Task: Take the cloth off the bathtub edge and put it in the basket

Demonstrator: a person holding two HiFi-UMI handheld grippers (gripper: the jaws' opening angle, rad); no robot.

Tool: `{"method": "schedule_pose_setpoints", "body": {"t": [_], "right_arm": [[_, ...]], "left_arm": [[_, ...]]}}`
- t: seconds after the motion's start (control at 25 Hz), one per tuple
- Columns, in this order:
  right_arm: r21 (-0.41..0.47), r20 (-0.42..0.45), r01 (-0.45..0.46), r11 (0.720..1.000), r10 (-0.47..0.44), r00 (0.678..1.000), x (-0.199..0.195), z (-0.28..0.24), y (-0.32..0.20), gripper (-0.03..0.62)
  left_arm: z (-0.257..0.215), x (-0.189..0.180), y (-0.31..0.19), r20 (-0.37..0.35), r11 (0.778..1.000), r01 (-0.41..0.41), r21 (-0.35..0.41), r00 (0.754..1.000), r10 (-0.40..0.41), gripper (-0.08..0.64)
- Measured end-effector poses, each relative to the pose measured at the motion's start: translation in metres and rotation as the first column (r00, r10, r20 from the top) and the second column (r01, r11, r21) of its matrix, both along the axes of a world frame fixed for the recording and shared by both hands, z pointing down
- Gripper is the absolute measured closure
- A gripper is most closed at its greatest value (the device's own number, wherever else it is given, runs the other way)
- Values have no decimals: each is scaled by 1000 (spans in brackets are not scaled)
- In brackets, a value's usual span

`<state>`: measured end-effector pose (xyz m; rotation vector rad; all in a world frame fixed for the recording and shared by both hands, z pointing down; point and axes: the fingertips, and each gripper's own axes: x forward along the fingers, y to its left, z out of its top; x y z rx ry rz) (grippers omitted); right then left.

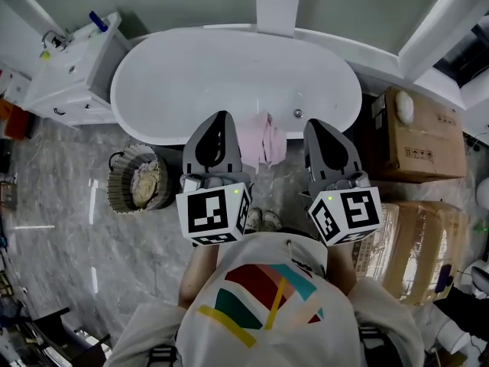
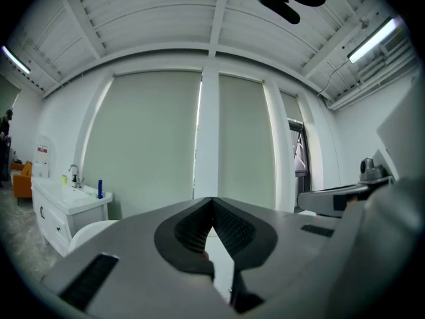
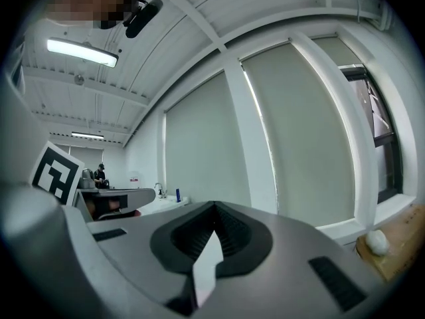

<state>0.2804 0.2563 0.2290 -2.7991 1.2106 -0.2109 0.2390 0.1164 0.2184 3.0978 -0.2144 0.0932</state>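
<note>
**Inspector:** Left gripper (image 1: 221, 117), jaw condition?

**Assistant:** Closed. Its own view shows the ribbed pads meeting at the tips with nothing between them. The jaws face the pale window blinds (image 2: 153, 138), not the tub.

**Inspector:** Right gripper (image 1: 316, 125)?

**Assistant:** The same: pads together and empty, also facing the blinds.

**Inspector:** Location of the cloth?

**Assistant:** The pink cloth (image 1: 264, 138) hangs over the near edge of the white bathtub (image 1: 191, 75). In the head view it shows in the gap between the two grippers, closer to the left gripper's jaws than to the right's. Neither gripper view shows it, and neither gripper holds it.

**Inspector:** And the basket?

**Assistant:** The wicker basket (image 1: 122, 193) stands on the grey floor to the left of the left jaws, just beside the tub's outer wall. It holds some pale material (image 1: 146, 180) that I cannot identify.

**Inspector:** Other items?

**Assistant:** A white sink cabinet (image 1: 72, 75) stands further left of the left jaws, with a blue bottle (image 1: 98, 21) on top. Cardboard boxes (image 1: 424, 132) sit to the right of the right jaws.
</note>
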Motion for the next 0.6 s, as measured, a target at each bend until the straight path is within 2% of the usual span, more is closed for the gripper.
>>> {"method": "schedule_pose_setpoints", "body": {"t": [0.32, 0.48, 0.6], "right_arm": [[-58, -42, 41, 997, -43, 998, 28, -1, -17, 581], [-36, -23, 70, 997, -71, 997, 56, 20, -32, 581], [-15, -8, 80, 997, -81, 997, 79, 48, -46, 581]], "left_arm": [[8, 25, -11, 12, 1000, -3, 14, 1000, 3, 543], [28, 58, -10, 34, 997, -65, -45, 997, 66, 543], [60, 80, -16, 58, 998, -65, -23, 996, 66, 543]]}}
